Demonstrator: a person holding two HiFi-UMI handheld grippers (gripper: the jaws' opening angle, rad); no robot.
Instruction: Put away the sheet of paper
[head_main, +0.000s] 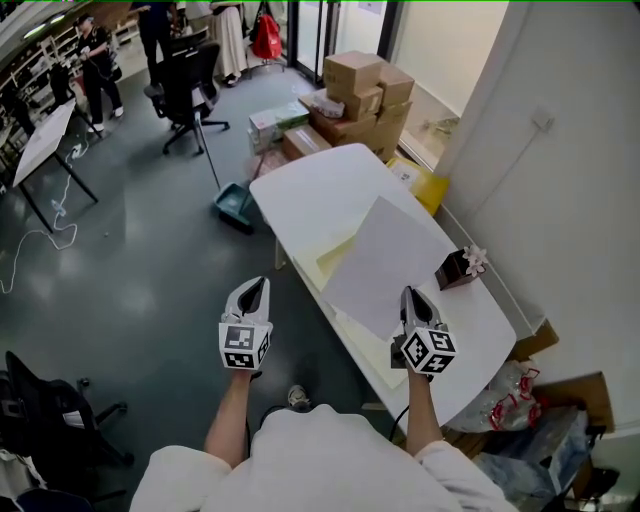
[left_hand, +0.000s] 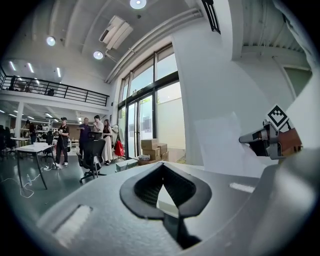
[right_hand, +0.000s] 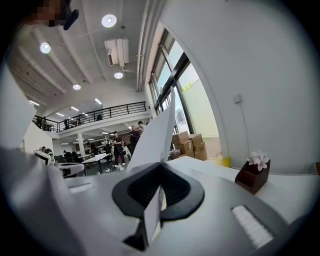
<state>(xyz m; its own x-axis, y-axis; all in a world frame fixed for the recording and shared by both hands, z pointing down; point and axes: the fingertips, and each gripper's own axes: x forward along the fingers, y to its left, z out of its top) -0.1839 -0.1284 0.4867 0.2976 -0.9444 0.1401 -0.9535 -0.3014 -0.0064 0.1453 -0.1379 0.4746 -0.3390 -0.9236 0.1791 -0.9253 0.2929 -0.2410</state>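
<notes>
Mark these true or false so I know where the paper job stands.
1. The right gripper is shut on the sheet of paper. True.
2. The left gripper also grips the sheet. False: it is beside the white table, over the floor, and holds nothing.
3. The brown holder with a flower lies on the floor. False: it stands on the table.
4. Cardboard boxes are stacked beyond the table's far end. True.

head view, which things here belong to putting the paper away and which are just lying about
Part of the job:
- white sheet of paper, gripped in the right gripper
- long white table under it

Just lying about:
- brown wooden holder with a white flower
- stacked cardboard boxes
- teal dustpan
- black office chair
</notes>
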